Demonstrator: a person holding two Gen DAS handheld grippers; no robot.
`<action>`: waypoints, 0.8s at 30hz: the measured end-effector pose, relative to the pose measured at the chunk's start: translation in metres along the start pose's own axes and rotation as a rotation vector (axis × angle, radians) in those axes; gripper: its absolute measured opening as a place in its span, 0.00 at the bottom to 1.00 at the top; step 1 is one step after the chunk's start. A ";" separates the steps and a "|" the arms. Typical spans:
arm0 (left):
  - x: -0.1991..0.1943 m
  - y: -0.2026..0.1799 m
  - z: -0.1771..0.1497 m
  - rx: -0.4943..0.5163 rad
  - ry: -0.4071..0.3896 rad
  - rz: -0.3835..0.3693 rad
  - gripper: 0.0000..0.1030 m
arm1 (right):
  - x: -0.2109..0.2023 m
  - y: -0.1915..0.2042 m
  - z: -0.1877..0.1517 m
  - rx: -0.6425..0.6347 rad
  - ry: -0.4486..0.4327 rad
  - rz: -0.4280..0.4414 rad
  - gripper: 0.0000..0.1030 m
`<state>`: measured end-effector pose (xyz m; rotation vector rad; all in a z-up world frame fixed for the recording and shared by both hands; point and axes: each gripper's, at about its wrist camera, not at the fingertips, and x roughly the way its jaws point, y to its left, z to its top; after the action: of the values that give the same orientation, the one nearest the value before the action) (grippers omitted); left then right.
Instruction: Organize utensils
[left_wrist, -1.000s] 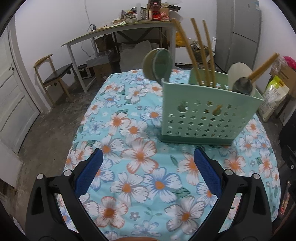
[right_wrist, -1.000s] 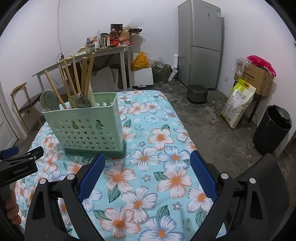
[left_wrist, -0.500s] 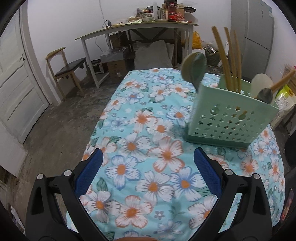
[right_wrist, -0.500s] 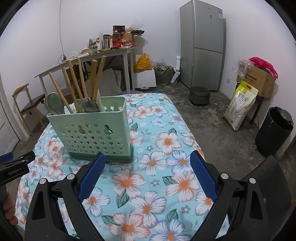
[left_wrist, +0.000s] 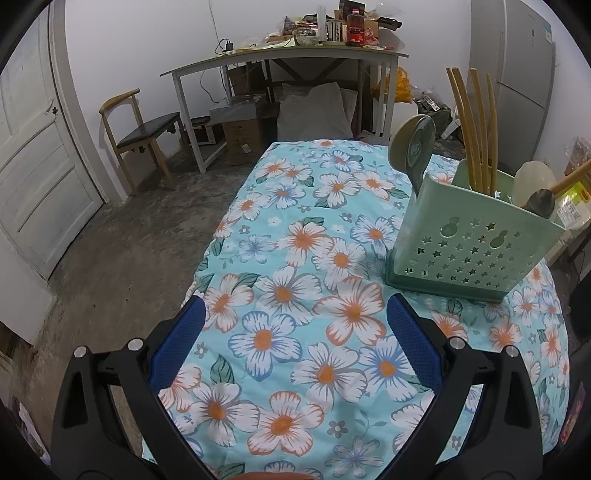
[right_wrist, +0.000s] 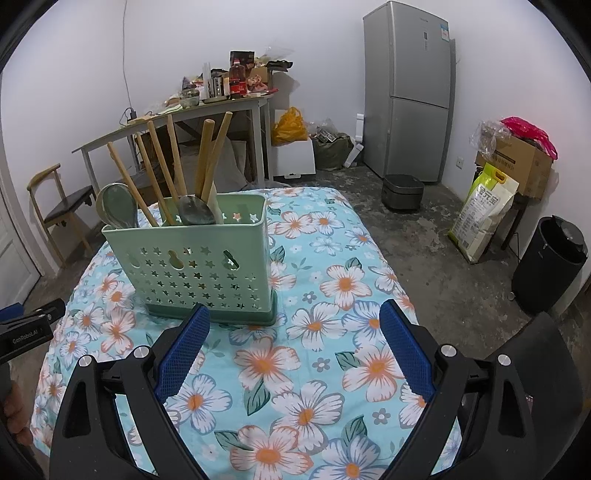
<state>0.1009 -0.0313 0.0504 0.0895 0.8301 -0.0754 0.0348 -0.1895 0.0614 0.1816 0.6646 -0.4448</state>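
Black tongs with blue textured pads, silver screws.

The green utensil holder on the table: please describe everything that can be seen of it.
The green utensil holder is a pale green box, plastic by its look, open on top, with star-shaped and gourd-shaped cut-outs in its wall and a darker green base. It stands upright on the flowered tablecloth. Inside stand several wooden sticks, tilted, and grey-green spoons with their bowls upward. Neither gripper touches it; the right gripper is open just in front of it.
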 end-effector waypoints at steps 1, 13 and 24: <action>0.000 0.000 0.000 -0.001 0.000 -0.001 0.92 | 0.000 0.000 0.000 -0.001 0.001 0.000 0.88; 0.000 -0.007 0.002 0.011 0.001 -0.009 0.92 | -0.002 -0.002 0.001 0.005 -0.002 -0.002 0.88; -0.001 -0.007 0.002 0.011 0.002 -0.009 0.92 | -0.002 -0.002 0.001 0.005 -0.002 -0.001 0.88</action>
<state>0.1009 -0.0383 0.0516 0.0958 0.8320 -0.0881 0.0328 -0.1912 0.0630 0.1856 0.6614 -0.4475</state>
